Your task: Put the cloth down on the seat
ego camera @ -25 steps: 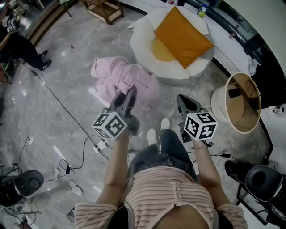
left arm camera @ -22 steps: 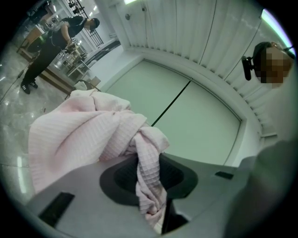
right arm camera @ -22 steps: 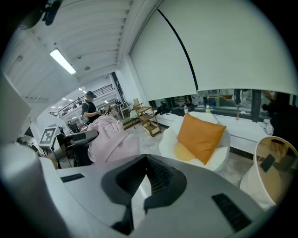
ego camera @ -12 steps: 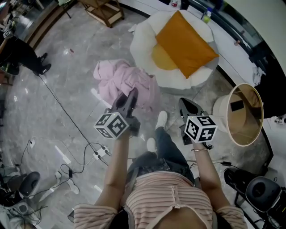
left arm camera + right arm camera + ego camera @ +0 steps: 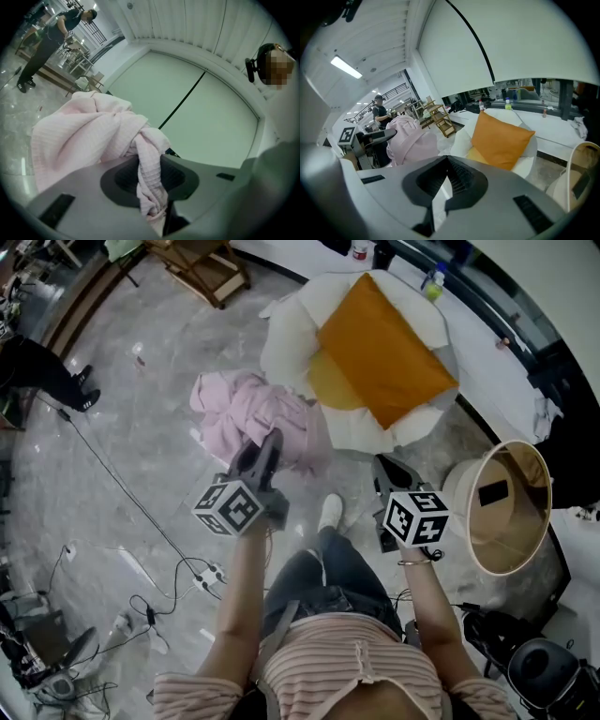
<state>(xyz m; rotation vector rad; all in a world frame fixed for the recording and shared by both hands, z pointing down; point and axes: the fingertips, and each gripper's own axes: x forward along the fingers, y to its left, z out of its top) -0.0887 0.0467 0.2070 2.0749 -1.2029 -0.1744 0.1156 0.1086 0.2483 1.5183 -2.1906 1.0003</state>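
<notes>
A bunched pink cloth (image 5: pixel 255 411) hangs from my left gripper (image 5: pixel 272 439), which is shut on a twisted fold of it (image 5: pixel 149 173); the rest bulges out over the jaws (image 5: pixel 89 133). The seat (image 5: pixel 286 329) is a round white armchair with an orange cushion (image 5: pixel 384 348) on it, just beyond the cloth. My right gripper (image 5: pixel 382 465) is level with the left one, to its right, near the seat's front rim. Its jaws meet at the tips with nothing between them (image 5: pixel 447 159). The right gripper view shows the cushion (image 5: pixel 501 138) ahead and the cloth (image 5: pixel 410 140) to the left.
A round tub with a wooden inside (image 5: pixel 506 507) stands right of the right gripper. Cables and a power strip (image 5: pixel 202 573) trail over the marble floor at the left. A wooden rack (image 5: pixel 202 263) stands at the back, and a person in black (image 5: pixel 42 367) far left.
Both grippers have moved forward toward the seat with the cloth still held in the left one. The person has taken a step, and the seat and cushion now lie closer.
</notes>
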